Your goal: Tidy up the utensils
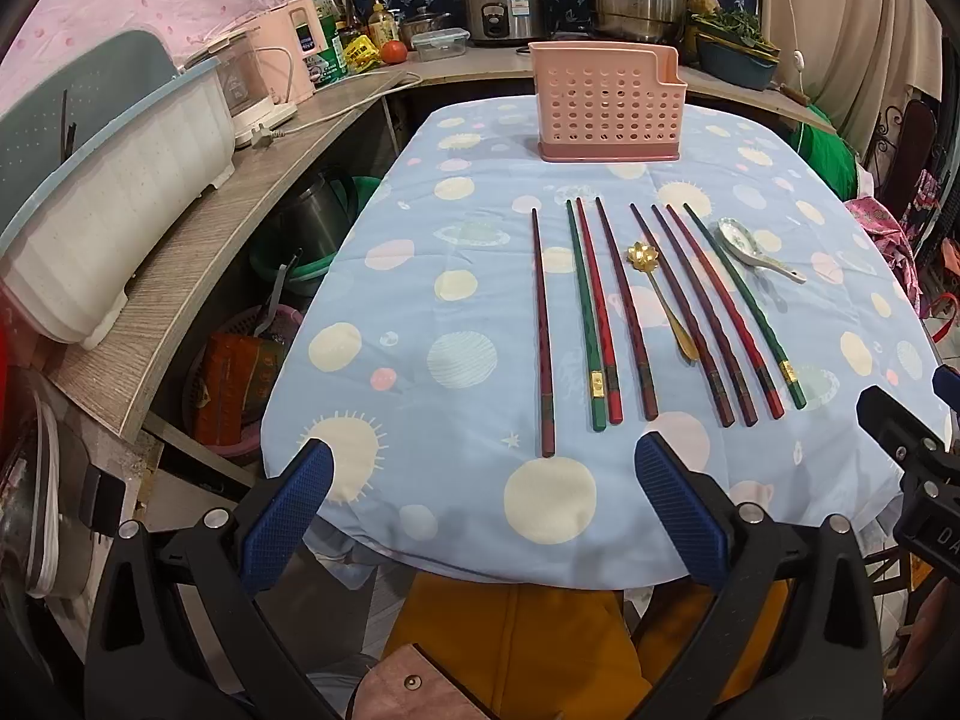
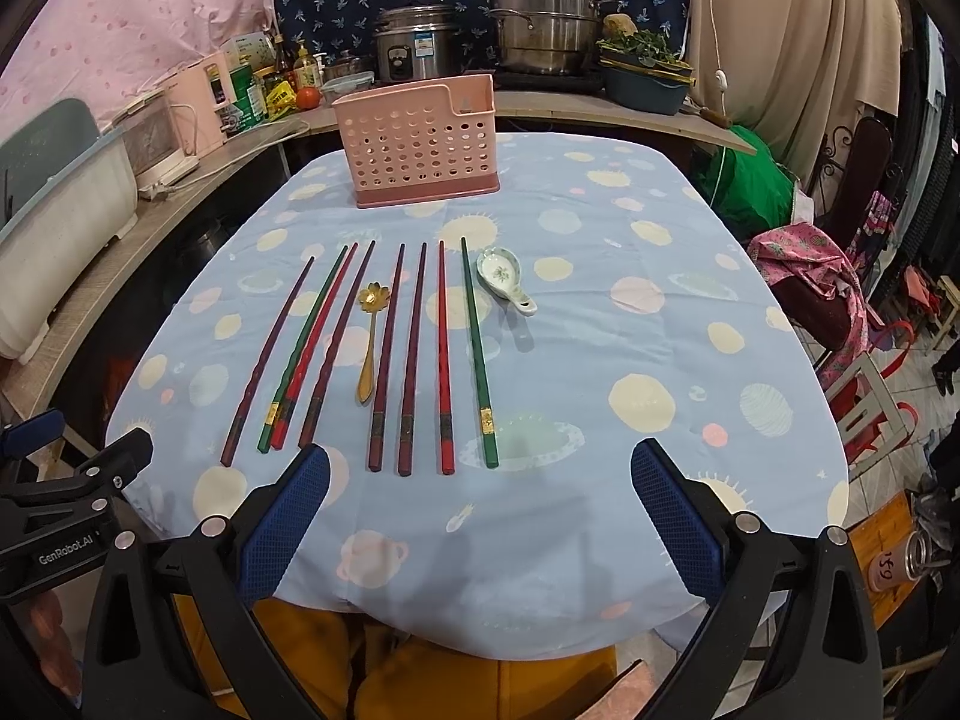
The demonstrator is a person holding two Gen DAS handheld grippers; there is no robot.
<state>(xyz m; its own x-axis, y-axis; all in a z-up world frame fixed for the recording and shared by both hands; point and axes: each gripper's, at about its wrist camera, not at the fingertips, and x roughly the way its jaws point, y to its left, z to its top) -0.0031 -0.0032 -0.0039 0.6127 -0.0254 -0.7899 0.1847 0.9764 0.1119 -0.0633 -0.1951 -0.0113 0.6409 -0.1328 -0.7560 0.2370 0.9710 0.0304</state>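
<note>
Several chopsticks, dark red, red and green, lie side by side on the blue dotted tablecloth (image 1: 456,300) (image 2: 600,336); one dark red chopstick (image 1: 543,330) (image 2: 267,360) lies leftmost. A gold flower spoon (image 1: 657,294) (image 2: 369,342) lies among them and a white ceramic spoon (image 1: 753,249) (image 2: 507,279) at their right. A pink perforated utensil holder (image 1: 606,102) (image 2: 417,141) stands upright at the far side. My left gripper (image 1: 483,462) and right gripper (image 2: 480,462) are open and empty over the near table edge.
A wooden counter (image 1: 198,240) along the left carries a white dish rack (image 1: 114,198) and pink appliances. Pots (image 2: 543,18) and a rice cooker (image 2: 417,45) stand behind the table. Chairs and clothes (image 2: 822,276) are at the right.
</note>
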